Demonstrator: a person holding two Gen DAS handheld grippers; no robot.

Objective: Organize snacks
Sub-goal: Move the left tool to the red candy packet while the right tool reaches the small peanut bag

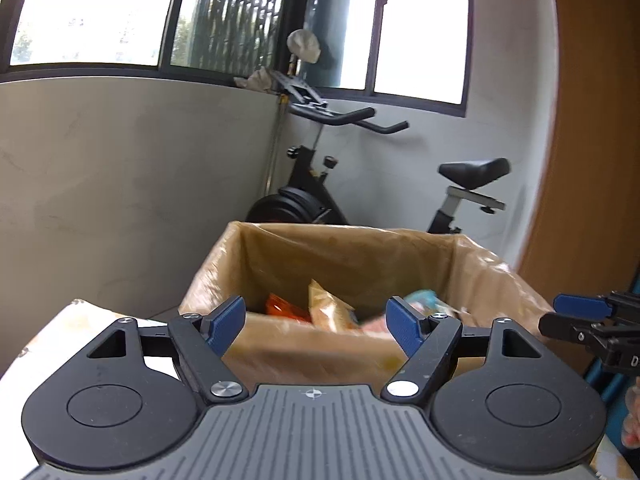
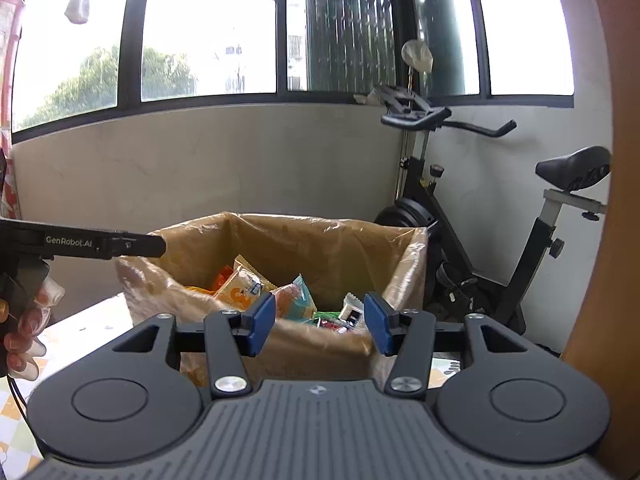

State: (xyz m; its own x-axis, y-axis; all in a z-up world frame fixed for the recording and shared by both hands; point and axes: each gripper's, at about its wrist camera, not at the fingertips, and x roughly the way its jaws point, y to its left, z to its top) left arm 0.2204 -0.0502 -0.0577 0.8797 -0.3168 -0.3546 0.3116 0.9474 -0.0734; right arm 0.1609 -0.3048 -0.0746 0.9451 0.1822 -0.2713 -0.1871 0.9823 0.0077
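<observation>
A cardboard box (image 1: 280, 344) lined with clear plastic stands on the table, and the same box (image 2: 304, 248) shows in the right wrist view. Several snack packets lie inside: an orange one (image 1: 284, 309), a yellow one (image 1: 330, 310) and a blurred pink and teal one (image 1: 424, 300); a yellow packet (image 2: 240, 289) and a teal one (image 2: 300, 300) show from the right. My left gripper (image 1: 316, 325) is open just in front of the box's near wall, nothing between its blue pads. My right gripper (image 2: 319, 323) is also open and empty at the near rim.
An exercise bike (image 1: 320, 184) stands behind the box against the wall under the windows. A wooden panel (image 1: 592, 160) rises at the right. The table has a patterned cloth (image 2: 24, 400). The other gripper (image 2: 80, 243) and a gloved hand (image 2: 28, 328) sit at left.
</observation>
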